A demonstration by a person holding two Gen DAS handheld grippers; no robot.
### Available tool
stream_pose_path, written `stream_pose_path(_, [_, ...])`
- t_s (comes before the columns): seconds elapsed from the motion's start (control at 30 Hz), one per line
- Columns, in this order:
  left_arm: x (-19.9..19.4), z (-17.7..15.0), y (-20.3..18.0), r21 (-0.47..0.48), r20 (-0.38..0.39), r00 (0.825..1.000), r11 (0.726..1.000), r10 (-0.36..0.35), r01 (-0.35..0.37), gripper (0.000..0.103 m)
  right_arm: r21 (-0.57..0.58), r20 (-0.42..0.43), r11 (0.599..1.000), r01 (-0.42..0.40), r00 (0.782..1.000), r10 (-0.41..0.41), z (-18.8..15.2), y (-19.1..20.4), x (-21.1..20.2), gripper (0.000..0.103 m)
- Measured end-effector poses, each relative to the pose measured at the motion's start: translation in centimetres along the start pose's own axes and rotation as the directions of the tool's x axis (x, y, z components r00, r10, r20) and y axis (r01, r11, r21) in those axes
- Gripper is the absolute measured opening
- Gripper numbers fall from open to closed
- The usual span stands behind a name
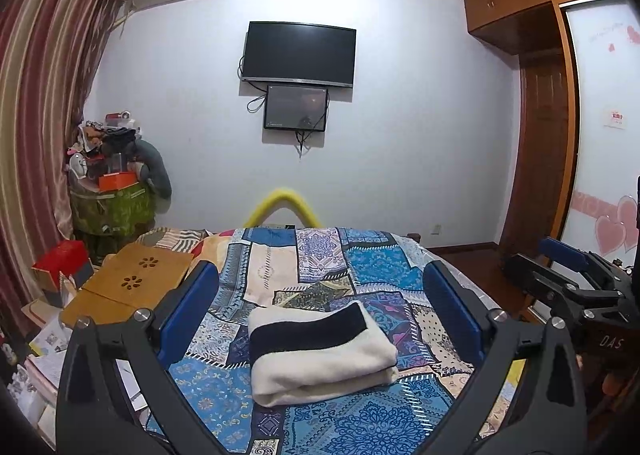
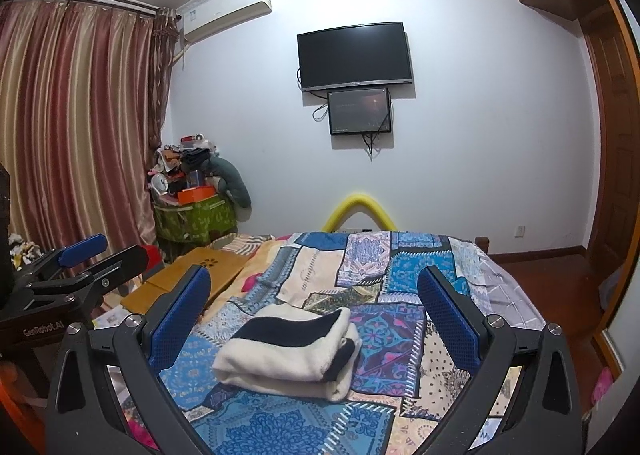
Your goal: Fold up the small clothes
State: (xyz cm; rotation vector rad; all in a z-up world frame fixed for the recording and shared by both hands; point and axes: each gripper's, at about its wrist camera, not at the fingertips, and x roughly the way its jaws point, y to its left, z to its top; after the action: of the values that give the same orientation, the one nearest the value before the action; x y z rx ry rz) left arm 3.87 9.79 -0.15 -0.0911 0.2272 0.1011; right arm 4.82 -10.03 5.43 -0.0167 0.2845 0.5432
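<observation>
Left wrist view: folded garment (image 1: 320, 351) lies on the bedspread (image 1: 360, 267).
I see my left gripper (image 1: 320, 295) and right gripper (image 2: 314, 295) both spread wide, holding nothing, garment untouched.

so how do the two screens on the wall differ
The big tv is wider and taller and hangs above; the small screen sits directly below it, overlapping its lower edge. The big tv is plain black, while the small screen shows a dim picture with a faint reddish glow. Both are dark, flat rectangles on the white wall, each trailing loose black cables.
</observation>
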Motion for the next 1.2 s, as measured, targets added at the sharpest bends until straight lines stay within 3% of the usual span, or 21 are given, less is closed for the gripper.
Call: stream_pose_path(1.2, [0.72, -0.25, -0.24, 0.003, -0.048, 0.997, 0.998, -0.063, 0.063, 0.103, 0.006, -0.007, 1.000, 0.009, 1.000, -0.009, -0.03, -0.17, -0.05, 0.103])
